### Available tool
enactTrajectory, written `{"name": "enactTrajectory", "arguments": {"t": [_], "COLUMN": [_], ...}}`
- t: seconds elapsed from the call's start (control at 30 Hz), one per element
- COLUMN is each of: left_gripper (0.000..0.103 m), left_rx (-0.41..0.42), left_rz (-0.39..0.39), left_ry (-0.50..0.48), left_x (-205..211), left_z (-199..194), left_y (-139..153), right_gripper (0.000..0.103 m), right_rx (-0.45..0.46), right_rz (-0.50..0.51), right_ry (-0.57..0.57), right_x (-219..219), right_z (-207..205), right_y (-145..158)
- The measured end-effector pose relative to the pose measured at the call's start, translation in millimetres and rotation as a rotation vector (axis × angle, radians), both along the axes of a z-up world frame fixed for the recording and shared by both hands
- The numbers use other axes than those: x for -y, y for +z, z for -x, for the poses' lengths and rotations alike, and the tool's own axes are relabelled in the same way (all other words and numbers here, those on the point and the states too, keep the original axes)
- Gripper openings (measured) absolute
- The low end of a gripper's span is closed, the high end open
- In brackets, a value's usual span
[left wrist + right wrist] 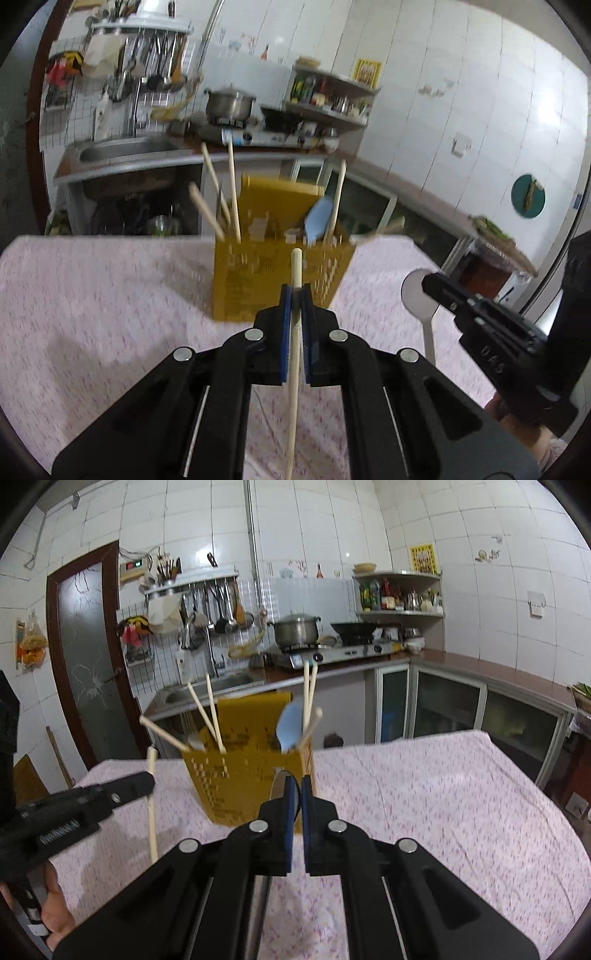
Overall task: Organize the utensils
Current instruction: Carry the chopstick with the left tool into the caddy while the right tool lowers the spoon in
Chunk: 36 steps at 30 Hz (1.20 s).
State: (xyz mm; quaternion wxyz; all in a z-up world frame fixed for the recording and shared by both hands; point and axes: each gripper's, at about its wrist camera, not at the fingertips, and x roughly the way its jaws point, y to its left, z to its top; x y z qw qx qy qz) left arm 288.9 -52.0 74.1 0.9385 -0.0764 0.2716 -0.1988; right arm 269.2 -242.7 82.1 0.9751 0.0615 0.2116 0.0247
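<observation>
Nearest, in the left wrist view: the left gripper (296, 295) is clamped narrow on a wooden chopstick (294, 369). The stick's long axis runs along the gripper's line, tip poking out ahead and upward, tail trailing back under the fingers twd the camera. Just to its right, the right gripper (430, 282) is seen closed on a metal spoon (415, 295), bowl up, handle hanging down over the cloth.

Right wrist view confirms: right gripper pinched shut on the spoon's bowl edge, handle dropping below the fingers. The chopstick is held near-upright at left.

Next out, straight ahead of both: the yellow utensil caddy (258, 280), perforated, standing on the pink floral cloth of the worktop (92, 295). It lies directly fwd of the left gripper, slightly left of centre for the right. The left one is judged a bit nearer in line; both are close.

Already inside the caddy: several chopsticks (233, 192) leaning at odd angles on the left side, a blue spoon (318, 218) w/ more sticks on the right. Exact compartments can't be told, blur.

Obstruction: the splayed sticks lean outward over the rim, so a straight drop could be fouled; the stick should prob. be tipped vertical first. The two grippers sit side by side, so entry together risks a clash.

Far: sink, stove w/ pot, shelves, tiled wall. No bearing on the move.
</observation>
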Motion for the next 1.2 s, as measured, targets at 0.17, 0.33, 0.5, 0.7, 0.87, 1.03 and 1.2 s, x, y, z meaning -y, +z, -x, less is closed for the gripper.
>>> {"name": "enactTrajectory", "arguments": {"t": [0.17,0.33,0.5,0.7,0.87,1.03,1.2], "left_gripper": [0.004,0.003,0.003,0.003,0.003,0.003,0.003], "left_rx": [0.085,0.16,0.209,0.236,0.241,0.292,0.314], "left_rz": [0.028,0.048,0.018,-0.035,-0.049,-0.056,-0.079], "left_ry": [0.022,0.055,0.069,0.064,0.062,0.071,0.06], "left_x": [-9,-18,-19,-11,-6,0,8], "left_z": [-11,-23,-28,-34,-49,-60,-74], "left_y": [32,72,107,131,134,138,141], "right_gripper": [0.004,0.004,0.004,0.004,0.004,0.004,0.004], "right_rx": [0.077,0.19,0.254,0.302,0.412,0.469,0.504], "right_rz": [-0.013,0.032,0.053,0.045,-0.025,-0.012,0.068], "right_ry": [0.003,-0.022,-0.037,-0.026,-0.01,-0.048,-0.077], "right_x": [1,0,-3,-1,6,1,-17], "right_z": [-13,-34,-57,-77,-87,-100,-109], "right_y": [28,59,82,94,94,87,76]}}
